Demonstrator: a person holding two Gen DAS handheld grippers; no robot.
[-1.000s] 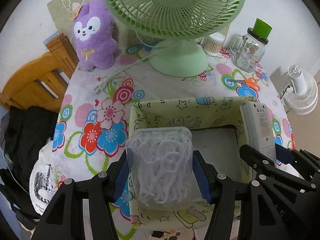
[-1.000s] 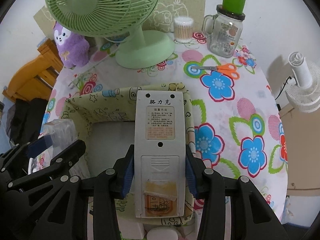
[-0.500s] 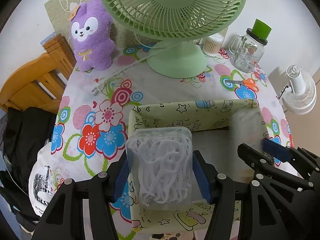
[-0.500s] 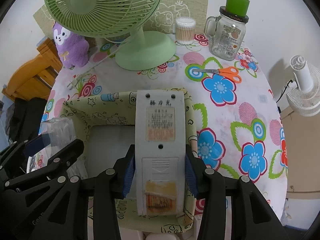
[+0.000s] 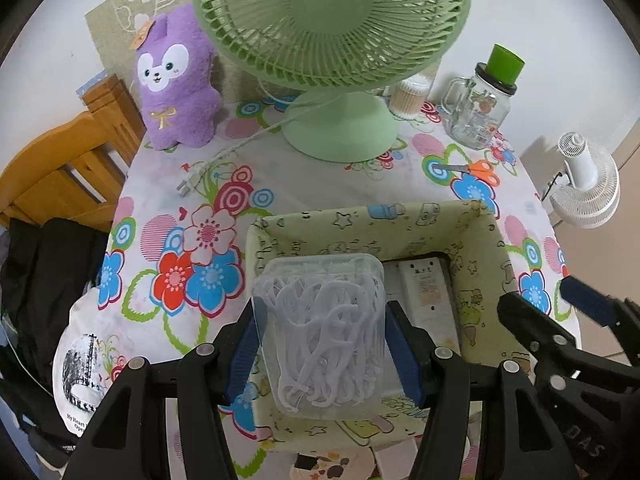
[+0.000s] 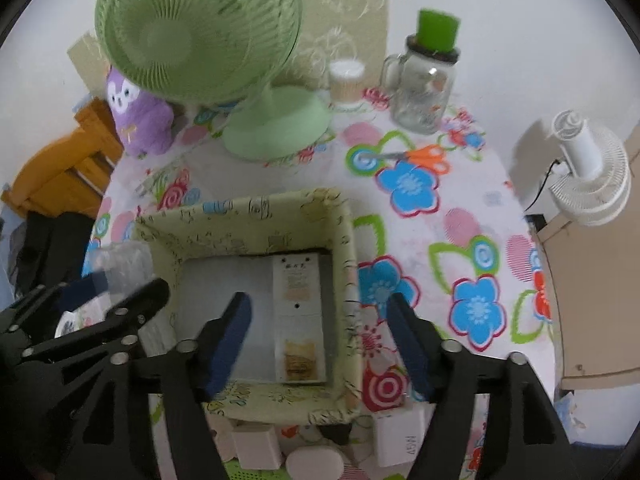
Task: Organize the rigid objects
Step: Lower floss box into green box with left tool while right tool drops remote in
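A pale green fabric storage box (image 5: pixel 486 248) (image 6: pixel 348 240) stands on the flowered table. A white remote control (image 6: pixel 298 312) (image 5: pixel 426 292) lies flat on the box floor, at its right side. My right gripper (image 6: pixel 320 336) hangs above the box with its jaws opening wide and nothing between them; the remote lies below, free of the pads. My left gripper (image 5: pixel 320 344) is shut on a clear plastic box of white floss picks (image 5: pixel 322 332), held over the left wall of the storage box. That clear box shows blurred at the left of the right wrist view (image 6: pixel 120 264).
A green desk fan (image 5: pixel 332 40), a purple plush toy (image 5: pixel 176 80), a cotton swab jar (image 5: pixel 408 94), a glass mug jar with green lid (image 5: pixel 480 112) and orange scissors (image 5: pixel 476 170) stand behind the box. Small white items (image 6: pixel 396 436) lie at the near table edge. A wooden chair (image 5: pixel 60 172) is left.
My right gripper let go of the remote, which now lies on the storage box floor, and its jaws spread wide as it rose. The left gripper kept still with the floss box.
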